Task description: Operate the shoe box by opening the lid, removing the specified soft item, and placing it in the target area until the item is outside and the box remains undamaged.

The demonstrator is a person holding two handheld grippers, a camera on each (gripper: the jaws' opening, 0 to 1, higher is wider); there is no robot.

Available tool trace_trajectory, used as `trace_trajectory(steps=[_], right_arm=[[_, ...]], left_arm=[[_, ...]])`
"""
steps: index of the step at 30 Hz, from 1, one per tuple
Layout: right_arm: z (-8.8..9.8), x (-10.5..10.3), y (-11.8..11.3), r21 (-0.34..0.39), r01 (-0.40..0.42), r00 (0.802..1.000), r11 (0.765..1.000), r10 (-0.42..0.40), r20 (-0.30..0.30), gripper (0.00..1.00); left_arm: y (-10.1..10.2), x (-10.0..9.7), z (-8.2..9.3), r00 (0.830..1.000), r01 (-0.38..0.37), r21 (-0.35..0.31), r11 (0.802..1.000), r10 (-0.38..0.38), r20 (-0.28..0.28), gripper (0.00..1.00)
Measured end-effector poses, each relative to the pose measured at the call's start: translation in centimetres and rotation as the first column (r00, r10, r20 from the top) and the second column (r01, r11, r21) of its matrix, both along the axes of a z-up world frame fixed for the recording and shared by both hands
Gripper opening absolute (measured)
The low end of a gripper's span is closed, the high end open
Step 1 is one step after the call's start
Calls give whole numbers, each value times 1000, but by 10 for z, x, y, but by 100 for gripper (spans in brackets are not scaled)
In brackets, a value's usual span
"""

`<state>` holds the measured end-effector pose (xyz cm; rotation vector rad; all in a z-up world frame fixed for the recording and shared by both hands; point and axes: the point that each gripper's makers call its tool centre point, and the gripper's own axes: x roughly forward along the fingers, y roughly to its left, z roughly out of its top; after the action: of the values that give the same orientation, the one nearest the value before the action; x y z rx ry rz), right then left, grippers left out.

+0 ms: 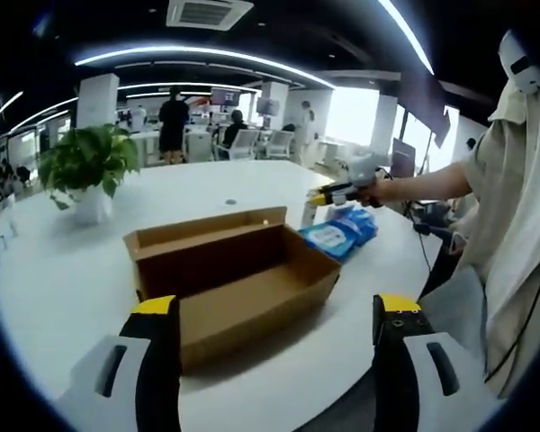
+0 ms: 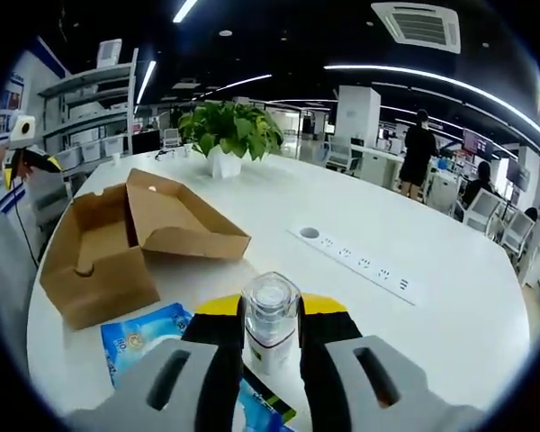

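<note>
The brown cardboard shoe box (image 1: 243, 270) sits on the white table with its lid folded back, and its inside looks bare from the left gripper view. My left gripper (image 1: 276, 310) is open, jaws wide apart, just short of the box's near side. A blue soft wipes packet (image 1: 340, 232) lies on the table right of the box. Just beyond the packet, my right gripper (image 1: 342, 191) is held by a person's hand. In the right gripper view, the right gripper (image 2: 270, 317) is shut on a small clear bottle (image 2: 270, 297), with the blue packet (image 2: 144, 335) beneath and the box (image 2: 99, 256) to the left.
A potted green plant (image 1: 85, 162) stands at the far side of the round white table (image 1: 45, 288); the plant (image 2: 229, 130) is behind the box in the right gripper view. A white power strip (image 2: 355, 256) is set into the tabletop. A person (image 1: 513, 216) stands at the table's edge.
</note>
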<state>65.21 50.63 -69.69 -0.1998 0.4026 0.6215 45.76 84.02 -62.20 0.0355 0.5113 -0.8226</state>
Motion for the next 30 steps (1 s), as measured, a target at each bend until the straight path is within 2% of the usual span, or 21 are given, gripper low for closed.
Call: trace_trajectory(steps=[17, 25, 30], right_arm=[[-1, -6, -3, -42, -7, 1000, 999, 7, -14, 21], [-1, -8, -7, -66, -5, 1000, 998, 4, -14, 22], [1, -7, -10, -66, 10, 1000, 998, -11, -17, 19]], left_arm=[[4, 1, -3, 1000, -10, 6, 1000, 10, -1, 89], [12, 4, -8, 1000, -30, 33, 999, 30, 0, 87], [17, 4, -13, 999, -40, 53, 998, 41, -9, 84]])
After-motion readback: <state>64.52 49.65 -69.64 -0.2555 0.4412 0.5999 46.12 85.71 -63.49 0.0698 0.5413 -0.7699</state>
